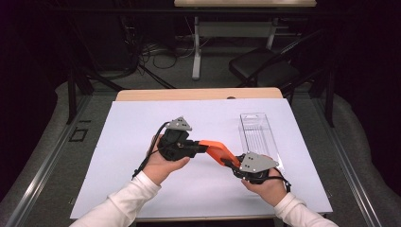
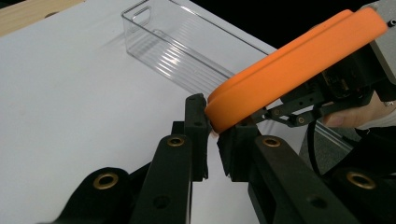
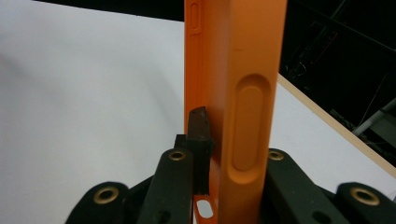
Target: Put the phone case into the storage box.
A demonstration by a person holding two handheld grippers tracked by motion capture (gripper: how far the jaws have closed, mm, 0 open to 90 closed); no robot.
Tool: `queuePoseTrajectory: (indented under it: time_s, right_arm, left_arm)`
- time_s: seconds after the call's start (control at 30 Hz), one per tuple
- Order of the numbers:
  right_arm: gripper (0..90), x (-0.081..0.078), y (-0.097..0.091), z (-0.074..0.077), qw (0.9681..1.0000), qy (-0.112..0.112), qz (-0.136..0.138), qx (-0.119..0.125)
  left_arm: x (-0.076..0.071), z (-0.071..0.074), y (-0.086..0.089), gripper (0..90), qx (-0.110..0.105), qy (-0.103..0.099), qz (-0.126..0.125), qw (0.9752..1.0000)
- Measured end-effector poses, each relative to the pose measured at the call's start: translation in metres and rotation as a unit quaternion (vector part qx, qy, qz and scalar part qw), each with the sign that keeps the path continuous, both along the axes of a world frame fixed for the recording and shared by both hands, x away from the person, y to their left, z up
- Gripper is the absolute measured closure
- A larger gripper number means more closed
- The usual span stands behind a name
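White paper point(image 1: 142, 142) covers the wooden table point(image 1: 198, 94), with a dark room, cables and a black chair point(image 1: 265, 66) on the far side. I have both grippers low over the middle of the sheet. My right gripper point(image 1: 235, 163) is clamped on the near right end of an orange phone case point(image 1: 218, 151), its jaws pinching the case's side wall in the right gripper view point(image 3: 233, 116). My left gripper point(image 1: 201, 148) meets the case's far left end; its jaws stand slightly apart around that rounded corner point(image 2: 289, 70), and I cannot tell whether they grip. Just right of the case lies a clear plastic bin point(image 1: 257, 132), empty.
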State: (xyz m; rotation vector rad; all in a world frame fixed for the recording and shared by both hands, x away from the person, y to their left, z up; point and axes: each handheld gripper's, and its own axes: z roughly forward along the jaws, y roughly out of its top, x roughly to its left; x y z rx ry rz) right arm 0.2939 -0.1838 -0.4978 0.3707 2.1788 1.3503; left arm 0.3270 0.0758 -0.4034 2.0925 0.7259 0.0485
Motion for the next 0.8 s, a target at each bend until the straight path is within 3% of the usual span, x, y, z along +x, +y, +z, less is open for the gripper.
queuePoseTrajectory:
  time_s: [0.8]
  right_arm:
    - [55.5,-0.0015,0.0001,0.0065,0.9995,-0.023,-0.023,0.002]
  left_arm:
    - [0.0069,0.0017,-0.0007,82.2,0.024,0.022,0.038,0.9988]
